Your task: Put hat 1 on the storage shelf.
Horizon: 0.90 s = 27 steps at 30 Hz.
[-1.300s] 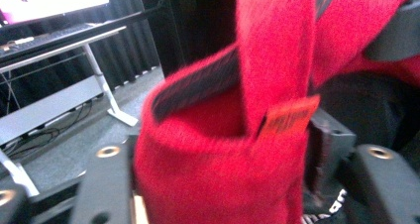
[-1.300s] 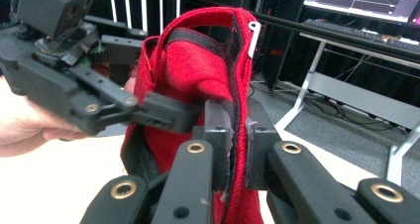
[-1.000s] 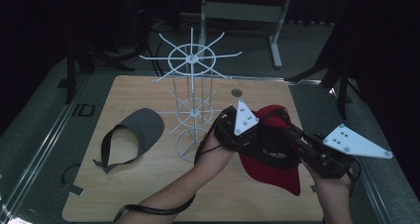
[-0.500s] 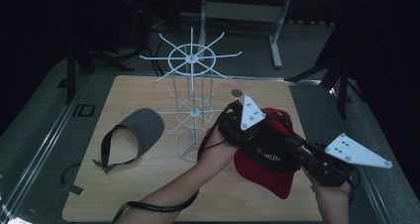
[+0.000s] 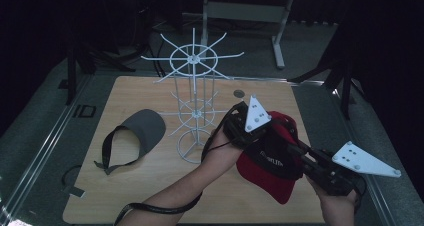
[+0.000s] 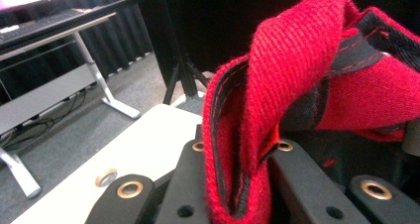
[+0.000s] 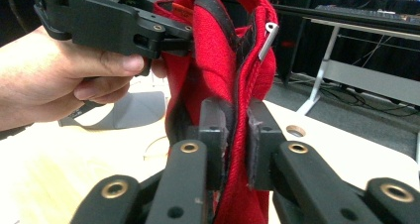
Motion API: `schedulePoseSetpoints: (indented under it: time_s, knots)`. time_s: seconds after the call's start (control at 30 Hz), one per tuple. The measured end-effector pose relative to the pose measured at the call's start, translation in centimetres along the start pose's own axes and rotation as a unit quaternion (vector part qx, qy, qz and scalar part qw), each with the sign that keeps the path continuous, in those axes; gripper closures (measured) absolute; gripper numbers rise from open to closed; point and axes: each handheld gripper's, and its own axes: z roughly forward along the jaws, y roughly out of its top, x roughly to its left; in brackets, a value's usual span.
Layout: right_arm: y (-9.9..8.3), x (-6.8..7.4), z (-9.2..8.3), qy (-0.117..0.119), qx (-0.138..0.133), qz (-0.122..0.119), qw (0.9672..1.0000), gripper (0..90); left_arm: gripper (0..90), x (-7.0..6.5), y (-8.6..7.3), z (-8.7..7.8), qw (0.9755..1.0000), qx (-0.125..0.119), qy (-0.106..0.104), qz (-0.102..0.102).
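- High view: a red cap [image 5: 272, 158] is held above the right part of the wooden worktop [image 5: 165, 196], between the two grippers.
- High view: the left gripper [image 5: 250, 131], in the left hand [image 5: 222, 148], meets the cap at its upper left edge; the right gripper [image 5: 305, 158], in the right hand [image 5: 337, 203], meets it from the lower right.
- High view: a white wire rack [image 5: 195, 103] stands just left of the left hand; a grey visor [image 5: 137, 133] lies well apart on the left of the worktop, and a small round hole [image 5: 239, 93] shows near the far edge.
- Left gripper view: the jaws are pressed together on a fold of the cap's red fabric [image 6: 257, 135], whose black inner band stands upright between them.
- Right gripper view: the two pads flank a hanging fold of the cap [image 7: 218, 75]; the jaws have just been opening, and the left pad touches the fabric while a thin gap appears beside the right one, so whether they pinch it cannot be told.
- Right gripper view: the left gripper [image 7: 171, 33] grips the cap's top edge from the left, and a metal buckle [image 7: 267, 38] shows on the cap's strap.
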Motion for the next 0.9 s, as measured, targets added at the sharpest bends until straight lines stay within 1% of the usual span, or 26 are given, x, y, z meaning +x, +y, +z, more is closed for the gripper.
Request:
schedulePoseSetpoints:
  time_s: [0.07,0.2,0.23,0.27,0.3,0.33,0.37,0.4,0.43,0.5,0.53,0.57,0.6,0.63,0.67,0.7,0.73,0.77,0.8,0.83,0.87,0.9]
  knots:
    - [0.0,0.0,-0.2,0.004,-0.001,0.002,1.0,70.3,88.8,-0.1,0.1,0.0,1.0,-0.004,-0.001,0.002]
    - [0.1,0.1,-0.8,0.013,-0.01,-0.001,0.9999,62.5,88.8,0.0,0.1,-0.1,0.9999,-0.007,-0.009,-0.001]
    - [0.1,0.1,-1.0,0.02,-0.013,-0.002,0.9997,61.5,88.8,-0.1,0.1,-0.2,0.9999,-0.008,-0.011,0.002]
    - [0.2,0.1,-1.2,0.017,-0.016,-0.003,0.9997,60.2,88.7,-0.1,0.0,-0.2,0.9999,-0.008,-0.01,0.007]
    - [0.3,0.1,-1.5,0.019,-0.021,-0.006,0.9996,59.4,88.7,-0.1,0.0,-0.2,0.9997,-0.009,-0.018,0.01]
    - [0.4,0.1,-1.7,0.023,-0.026,-0.006,0.9994,59.4,88.8,-0.1,-0.1,-0.2,0.9996,-0.01,-0.019,0.016]
    - [0.5,0.0,-2.0,0.022,-0.03,-0.004,0.9993,59.4,88.7,-0.1,-0.2,-0.2,0.9995,-0.011,-0.022,0.02]
    - [0.6,-0.2,-2.2,0.023,-0.035,-0.004,0.9991,58.8,88.7,0.0,-0.3,-0.3,0.9992,-0.011,-0.031,0.023]
    - [0.7,-0.3,-2.3,0.021,-0.034,-0.008,0.9992,57.3,88.7,0.1,-0.4,-0.3,0.9991,-0.011,-0.03,0.027]
    - [0.9,-0.6,-2.6,0.012,-0.034,-0.01,0.9993,57.3,88.7,0.4,-0.6,-0.5,0.9985,-0.014,-0.044,0.028]
    - [0.9,-0.7,-2.7,0.011,-0.03,-0.014,0.9994,57.0,88.7,0.6,-0.7,-0.6,0.9984,-0.016,-0.046,0.03]
    - [0.9,-0.9,-2.7,0.007,-0.023,-0.019,0.9995,56.7,88.6,1.0,-0.9,-0.7,0.9971,-0.022,-0.067,0.029]
    - [0.9,-1.1,-2.5,0.005,-0.016,-0.022,0.9996,56.5,88.6,1.1,-1.0,-0.9,0.9965,-0.027,-0.073,0.032]
    - [0.8,-1.4,-2.4,0.009,-0.008,-0.022,0.9997,55.7,88.6,1.4,-1.2,-1.0,0.9964,-0.027,-0.074,0.03]
    - [0.7,-1.6,-2.1,0.013,-0.001,-0.023,0.9997,54.8,88.6,1.7,-1.3,-1.1,0.9945,-0.028,-0.098,0.026]
    - [0.6,-1.7,-1.9,0.019,0.004,-0.022,0.9996,54.0,88.6,1.8,-1.4,-1.2,0.9935,-0.032,-0.104,0.034]
    - [0.5,-1.8,-1.7,0.024,0.01,-0.021,0.9994,53.7,88.6,1.9,-1.5,-1.3,0.9924,-0.031,-0.113,0.037]
    - [0.4,-1.8,-1.6,0.031,0.013,-0.021,0.9992,53.5,88.5,2.1,-1.6,-1.4,0.9896,-0.035,-0.133,0.04]
    - [0.4,-1.8,-1.4,0.039,0.016,-0.021,0.9989,53.2,88.5,2.1,-1.7,-1.5,0.989,-0.033,-0.137,0.045]
    - [0.3,-1.6,-1.2,0.048,0.019,-0.023,0.9984,52.1,88.5,2.1,-1.7,-1.5,0.989,-0.033,-0.137,0.045]
    - [0.3,-1.5,-1.0,0.054,0.02,-0.027,0.998,52.0,88.5,2.1,-1.8,-1.6,0.9838,-0.031,-0.167,0.058]
    - [0.4,-1.3,-0.9,0.061,0.022,-0.032,0.9974,51.5,88.5,1.9,-1.9,-1.7,0.9829,-0.03,-0.168,0.069]
